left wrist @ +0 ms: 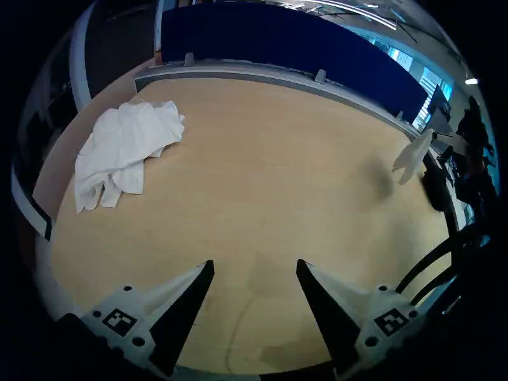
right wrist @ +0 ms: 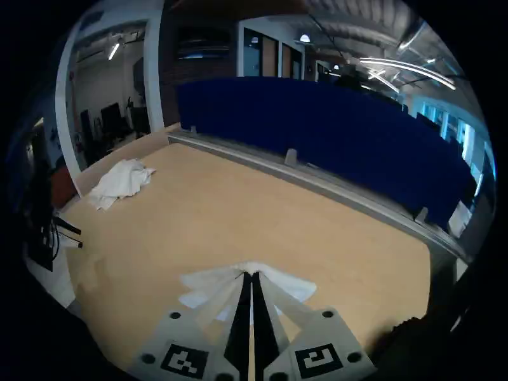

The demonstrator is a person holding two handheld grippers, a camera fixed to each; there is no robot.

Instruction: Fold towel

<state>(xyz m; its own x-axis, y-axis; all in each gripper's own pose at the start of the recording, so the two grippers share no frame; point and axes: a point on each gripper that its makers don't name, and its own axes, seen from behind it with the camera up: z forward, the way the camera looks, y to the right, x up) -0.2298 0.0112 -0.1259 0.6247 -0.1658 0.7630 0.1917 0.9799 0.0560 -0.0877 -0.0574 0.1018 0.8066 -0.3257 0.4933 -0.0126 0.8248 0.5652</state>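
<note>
A crumpled heap of white towels (left wrist: 124,149) lies on the wooden table (left wrist: 267,190) at its far left; the same heap (right wrist: 120,179) lies far left in the right gripper view. My left gripper (left wrist: 254,265) stands open low over the table, with nothing between its fingers. My right gripper (right wrist: 251,275) is shut on a small white towel (right wrist: 289,286), which spreads out around its fingertips above the table. In the left gripper view that towel (left wrist: 413,155) hangs in the air at the right and casts a shadow on the wood.
A blue partition (left wrist: 286,44) with a grey rail runs along the table's far edge. Dark office chairs and equipment (left wrist: 470,165) stand past the right edge. The table's left edge (right wrist: 70,254) drops off to a dark stand.
</note>
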